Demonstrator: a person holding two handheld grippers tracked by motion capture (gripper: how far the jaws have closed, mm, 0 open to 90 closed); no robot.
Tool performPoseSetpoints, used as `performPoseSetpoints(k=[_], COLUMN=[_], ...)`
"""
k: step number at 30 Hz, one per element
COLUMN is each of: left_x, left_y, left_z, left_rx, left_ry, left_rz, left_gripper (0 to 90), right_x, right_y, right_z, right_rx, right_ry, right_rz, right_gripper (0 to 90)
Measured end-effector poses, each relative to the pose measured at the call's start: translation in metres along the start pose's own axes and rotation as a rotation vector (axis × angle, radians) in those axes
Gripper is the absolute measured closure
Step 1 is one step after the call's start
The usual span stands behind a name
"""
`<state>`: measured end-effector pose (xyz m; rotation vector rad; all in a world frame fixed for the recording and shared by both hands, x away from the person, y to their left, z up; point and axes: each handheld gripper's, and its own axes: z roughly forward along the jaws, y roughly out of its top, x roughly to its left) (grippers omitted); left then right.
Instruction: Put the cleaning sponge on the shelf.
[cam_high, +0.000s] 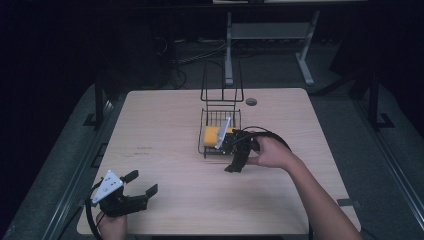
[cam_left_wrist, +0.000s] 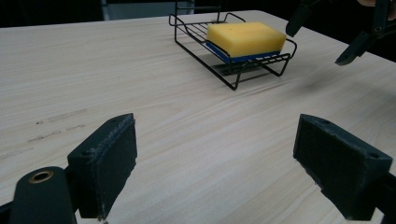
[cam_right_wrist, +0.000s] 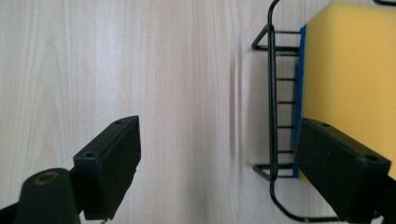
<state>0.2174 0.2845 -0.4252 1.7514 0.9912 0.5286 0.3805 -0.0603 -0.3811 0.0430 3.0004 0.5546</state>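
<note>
A yellow sponge (cam_high: 212, 134) with a blue underside lies flat in a low black wire tray (cam_high: 204, 149) at the table's middle. It looks the same in the left gripper view, sponge (cam_left_wrist: 246, 38) in tray (cam_left_wrist: 232, 77). My right gripper (cam_high: 229, 153) hovers open just above the tray's near right end, pointing down. In the right gripper view one of its jaws hangs over the sponge (cam_right_wrist: 355, 70) and the other over bare wood; the gripper (cam_right_wrist: 215, 156) holds nothing. My left gripper (cam_high: 143, 182) sits open near the front left corner, empty (cam_left_wrist: 215, 154).
A tall wire frame (cam_high: 221, 82) rises from the tray's far end. A round cable hole (cam_high: 251, 101) lies in the table behind it. The right gripper's cable (cam_high: 270, 134) loops over the hand. A metal desk leg stand (cam_high: 229, 45) is on the floor beyond.
</note>
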Motion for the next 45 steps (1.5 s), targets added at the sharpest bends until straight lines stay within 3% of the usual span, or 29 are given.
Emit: performPoseSetpoints(k=[8, 33, 45], left_x=[0.000, -0.001, -0.002], left_y=[0.000, -0.001, 0.000], left_z=[0.000, 0.001, 0.003], left_rx=[0.002, 0.008, 0.013], left_ry=[0.002, 0.004, 0.004], left_rz=[0.003, 0.011, 0.016], left_gripper=[12.8, 12.8, 12.8], right_x=[0.007, 0.027, 0.051], right_y=[-0.013, -0.046, -0.065], right_z=[-0.001, 0.006, 0.007], right_rx=[0.010, 0.006, 0.008], right_ry=[0.001, 0.014, -0.004], right_rz=[0.033, 0.067, 0.077], right_gripper=[14.6, 14.8, 14.8])
